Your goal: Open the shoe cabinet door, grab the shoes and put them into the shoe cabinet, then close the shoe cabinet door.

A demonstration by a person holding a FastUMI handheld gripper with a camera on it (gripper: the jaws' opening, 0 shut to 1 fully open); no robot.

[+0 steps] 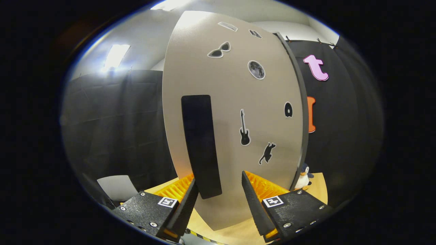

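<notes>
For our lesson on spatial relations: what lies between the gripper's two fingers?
In the gripper view, the lower end of the black door handle on the shoe cabinet door lies between the open gripper's fingers, with door panel beside it; neither finger visibly presses it.

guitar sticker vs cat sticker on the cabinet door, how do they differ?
The guitar sticker stands upright, neck up; the cat sticker is slanted, stretched diagonally. The guitar sticker sits higher and nearer the black handle; the cat sticker is lower, nearer the door's far edge. Both are dark, white-outlined silhouettes on the door, beyond the open gripper, whose fingers flank the handle's lower end.
</notes>
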